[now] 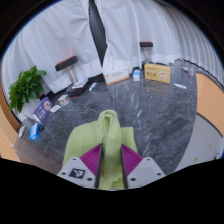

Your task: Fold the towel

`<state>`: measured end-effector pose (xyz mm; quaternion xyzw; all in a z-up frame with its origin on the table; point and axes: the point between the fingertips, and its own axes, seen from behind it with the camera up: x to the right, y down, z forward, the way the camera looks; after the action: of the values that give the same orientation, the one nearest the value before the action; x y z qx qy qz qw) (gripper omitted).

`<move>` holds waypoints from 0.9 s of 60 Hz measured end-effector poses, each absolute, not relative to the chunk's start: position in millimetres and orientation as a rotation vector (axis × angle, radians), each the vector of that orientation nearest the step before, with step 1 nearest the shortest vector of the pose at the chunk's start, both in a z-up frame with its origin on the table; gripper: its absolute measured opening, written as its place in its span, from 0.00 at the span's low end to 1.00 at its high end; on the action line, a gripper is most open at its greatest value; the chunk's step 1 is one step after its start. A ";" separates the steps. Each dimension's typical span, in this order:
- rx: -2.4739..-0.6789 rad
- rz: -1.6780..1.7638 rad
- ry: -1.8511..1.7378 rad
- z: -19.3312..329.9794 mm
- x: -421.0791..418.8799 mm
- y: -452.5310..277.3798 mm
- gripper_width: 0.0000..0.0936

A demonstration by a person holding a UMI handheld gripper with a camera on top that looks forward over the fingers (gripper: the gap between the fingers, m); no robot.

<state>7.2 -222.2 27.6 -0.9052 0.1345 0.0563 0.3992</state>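
On a grey table (150, 110) edged with clutter, the gripper (111, 160) pinches a green towel (108, 135) between closed fingers; a shallow bite on bunched cloth could let it slip mid-fold.

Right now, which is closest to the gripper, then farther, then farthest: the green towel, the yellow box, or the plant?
1. Green towel: between the gripper fingers.
2. Plant: beyond, far to the left.
3. Yellow box: beyond, right, across the grey table.
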 end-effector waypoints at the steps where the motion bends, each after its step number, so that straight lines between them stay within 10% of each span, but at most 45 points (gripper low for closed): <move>1: -2.295 0.127 0.342 26.7 13.9 -224.0 0.44; 9: -2.281 0.010 0.362 38.2 59.9 -239.1 0.92; 54: -2.118 -0.255 0.181 216.0 -64.6 -479.5 0.91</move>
<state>-64.6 -479.5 216.0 -0.8681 0.0741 -0.1047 0.4796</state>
